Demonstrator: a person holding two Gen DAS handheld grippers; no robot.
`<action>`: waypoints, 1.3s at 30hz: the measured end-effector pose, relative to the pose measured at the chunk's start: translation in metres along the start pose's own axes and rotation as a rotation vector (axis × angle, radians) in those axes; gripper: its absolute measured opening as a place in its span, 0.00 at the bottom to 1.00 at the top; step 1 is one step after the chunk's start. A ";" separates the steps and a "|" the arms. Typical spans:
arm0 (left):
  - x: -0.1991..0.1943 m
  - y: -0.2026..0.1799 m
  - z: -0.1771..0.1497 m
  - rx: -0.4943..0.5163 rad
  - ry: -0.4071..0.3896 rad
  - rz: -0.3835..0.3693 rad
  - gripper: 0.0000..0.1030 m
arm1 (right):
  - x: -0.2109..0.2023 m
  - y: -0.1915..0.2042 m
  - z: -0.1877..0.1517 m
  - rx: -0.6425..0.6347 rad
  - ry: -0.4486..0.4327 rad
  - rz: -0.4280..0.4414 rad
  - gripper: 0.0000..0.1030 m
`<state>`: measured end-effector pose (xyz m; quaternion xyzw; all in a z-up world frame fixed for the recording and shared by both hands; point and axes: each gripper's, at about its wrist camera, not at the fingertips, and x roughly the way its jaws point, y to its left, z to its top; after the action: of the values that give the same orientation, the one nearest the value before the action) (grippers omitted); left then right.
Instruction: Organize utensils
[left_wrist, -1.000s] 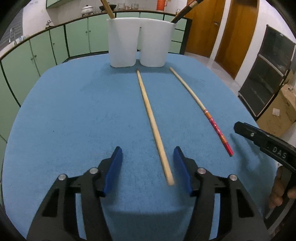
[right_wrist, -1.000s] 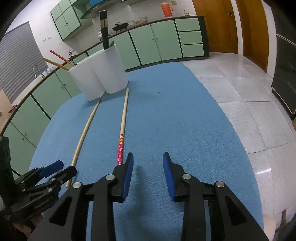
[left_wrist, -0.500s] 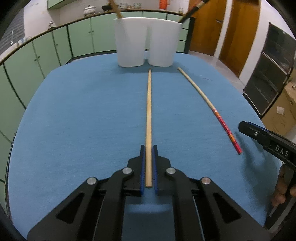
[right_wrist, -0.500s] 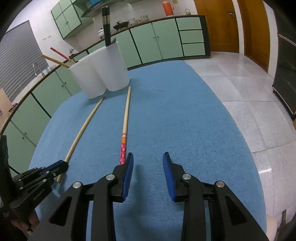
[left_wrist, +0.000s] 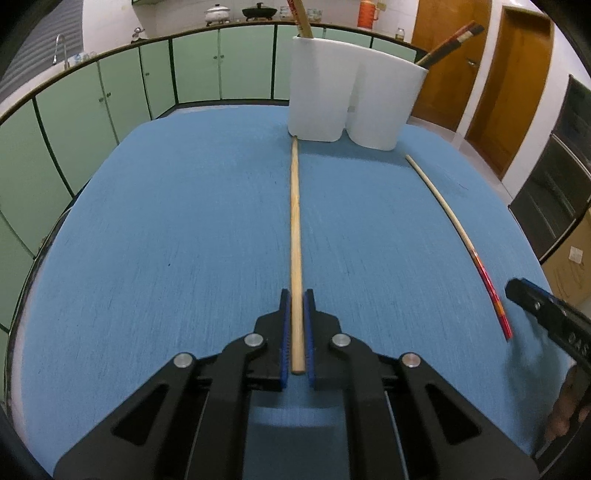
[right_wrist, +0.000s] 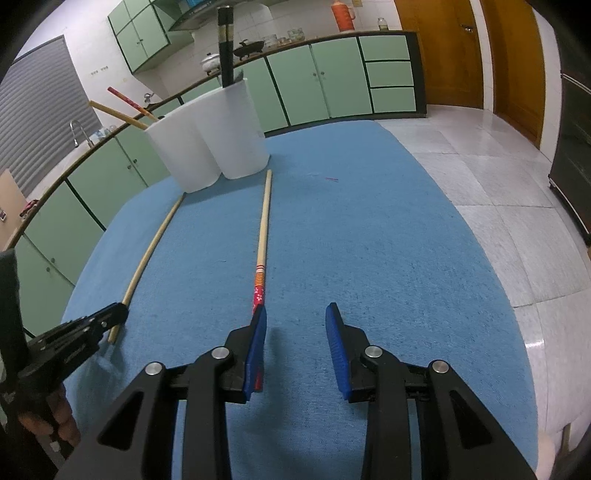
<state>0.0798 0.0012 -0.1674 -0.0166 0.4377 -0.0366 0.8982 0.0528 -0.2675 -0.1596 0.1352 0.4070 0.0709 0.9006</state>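
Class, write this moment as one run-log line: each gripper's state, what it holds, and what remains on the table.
left gripper: shut on plain chopstick | right gripper: open, empty | red-tipped chopstick: on cloth, beside right gripper's left finger | white holder: chopsticks inside

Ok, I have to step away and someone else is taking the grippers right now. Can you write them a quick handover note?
Left gripper: shut on the plain wooden chopstick, whose far tip reaches the base of the white holder.
Right gripper: open, with the red-ended chopstick running under its left finger, not gripped.
Both sticks lie on the blue table, pointing toward the holder.
Done: other chopsticks already stand in both holder compartments.
Left: lift the plain stick into the holder, then grip and stow the red-ended one.
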 end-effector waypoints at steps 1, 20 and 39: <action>0.002 0.000 0.001 -0.003 0.000 0.003 0.06 | 0.000 0.000 0.000 0.000 0.000 0.002 0.32; -0.024 0.011 -0.024 0.022 -0.026 -0.037 0.54 | -0.008 0.023 -0.014 -0.097 -0.004 0.062 0.32; -0.030 0.020 -0.036 0.013 -0.021 -0.020 0.52 | -0.008 0.033 -0.025 -0.164 0.030 0.027 0.22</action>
<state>0.0340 0.0241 -0.1668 -0.0158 0.4278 -0.0484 0.9024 0.0286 -0.2335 -0.1600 0.0656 0.4115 0.1182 0.9013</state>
